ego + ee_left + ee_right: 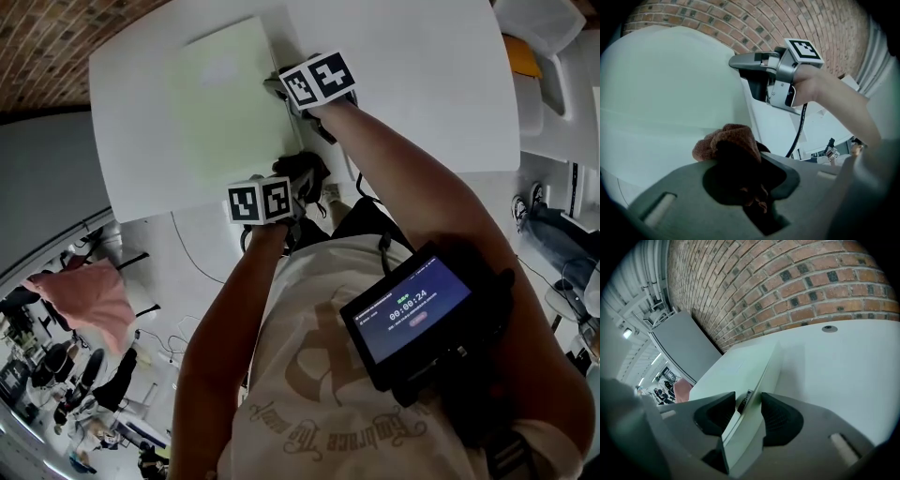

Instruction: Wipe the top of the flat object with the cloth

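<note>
A pale, thin flat object point(220, 103) lies on the white table point(403, 56). My right gripper point(279, 90) is at its right edge. In the right gripper view that edge point(757, 371) runs between the two jaws, which are shut on it point(749, 411). My left gripper point(292, 184) is at the object's near right corner, shut on a bunched brown cloth point(729, 140). The cloth sticks out past the left gripper's jaws point(740, 171), just over the pale top point(670, 84). The left gripper view also shows the right gripper point(736, 62) and the hand holding it.
A brick wall point(787, 282) runs along the table's far side. A grey partition point(684, 348) stands to the left. A pink cloth point(89, 295) and a thin cable point(187, 248) lie below the table's near edge. A screen device point(412, 309) hangs on the person's chest.
</note>
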Demonstrator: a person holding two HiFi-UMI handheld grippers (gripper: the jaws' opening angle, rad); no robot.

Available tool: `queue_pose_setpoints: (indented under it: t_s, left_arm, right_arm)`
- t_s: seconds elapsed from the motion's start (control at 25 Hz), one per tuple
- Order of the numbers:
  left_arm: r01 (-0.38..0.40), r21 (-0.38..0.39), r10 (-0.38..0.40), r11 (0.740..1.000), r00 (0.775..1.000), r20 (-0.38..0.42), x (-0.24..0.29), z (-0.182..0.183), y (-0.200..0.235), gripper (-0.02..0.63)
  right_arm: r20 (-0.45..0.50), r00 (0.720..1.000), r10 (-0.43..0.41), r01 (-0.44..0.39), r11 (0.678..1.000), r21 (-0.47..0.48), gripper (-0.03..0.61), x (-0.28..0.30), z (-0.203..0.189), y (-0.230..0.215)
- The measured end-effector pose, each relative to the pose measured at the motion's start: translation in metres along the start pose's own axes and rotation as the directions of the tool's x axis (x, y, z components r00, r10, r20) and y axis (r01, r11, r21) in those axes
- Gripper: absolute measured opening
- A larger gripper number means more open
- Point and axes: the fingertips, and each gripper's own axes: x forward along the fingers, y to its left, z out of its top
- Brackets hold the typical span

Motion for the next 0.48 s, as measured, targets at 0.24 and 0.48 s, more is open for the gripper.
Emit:
queue_pose_setpoints:
  t_s: [0.24,0.48]
  left_arm:
    - [0.091,0.049,-0.09,0.995,0.996,-0.024,0.021,0.0,-0.025,0.083]
    - [0.247,0.137,-0.242,0.959,0.969,-0.049,0.021,-0.004,-0.073,0.083]
  right_arm:
    - [0.013,1.0,-0.013,0.013,1.0,0.007,0.184,-0.005,-0.001,-0.008]
    - [0.046,0.999,-0.018,0.016,0.999,0.04,0.168,-0.015,-0.001,-0.001]
